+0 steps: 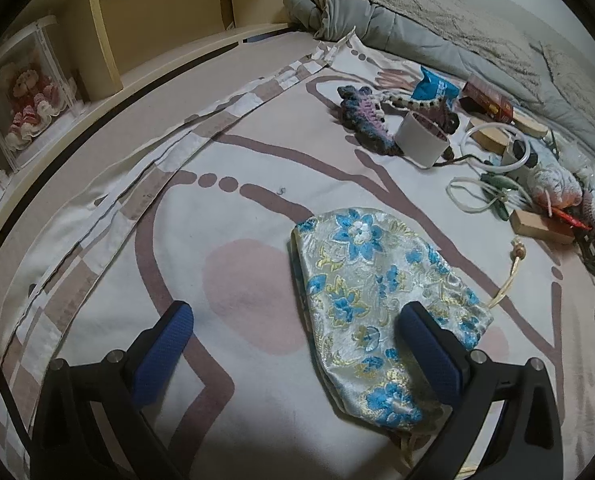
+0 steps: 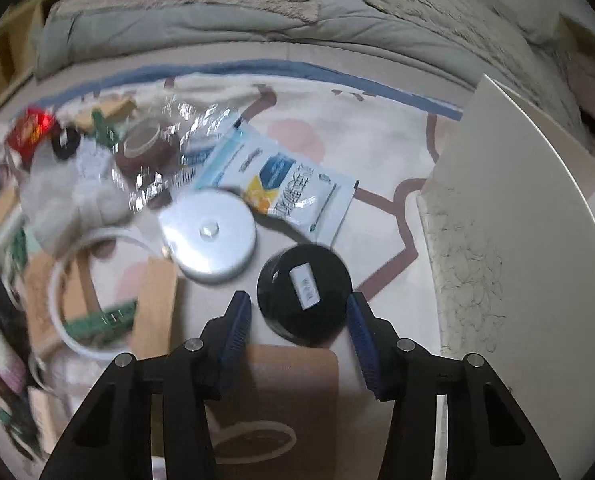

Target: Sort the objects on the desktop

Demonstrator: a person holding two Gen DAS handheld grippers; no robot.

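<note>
In the left wrist view my left gripper (image 1: 297, 316) is open, low over the patterned sheet. Its right finger (image 1: 429, 348) rests over a silvery pouch with blue flowers (image 1: 373, 292); the left finger is beside it on bare sheet. In the right wrist view my right gripper (image 2: 299, 306) is open around a round black jar with a white label (image 2: 305, 288), a finger on each side, apart from it. A silver round tin (image 2: 209, 236), a white sachet (image 2: 289, 188) and a tape roll (image 2: 145, 148) lie beyond.
A heap of small items lies at the right in the left wrist view: a white cup (image 1: 421, 140), crocheted toys (image 1: 369, 116), wooden blocks (image 1: 541, 228), white rings (image 1: 497, 148). A grey duvet (image 1: 437, 32) runs behind. A white board (image 2: 529, 216) stands to the right.
</note>
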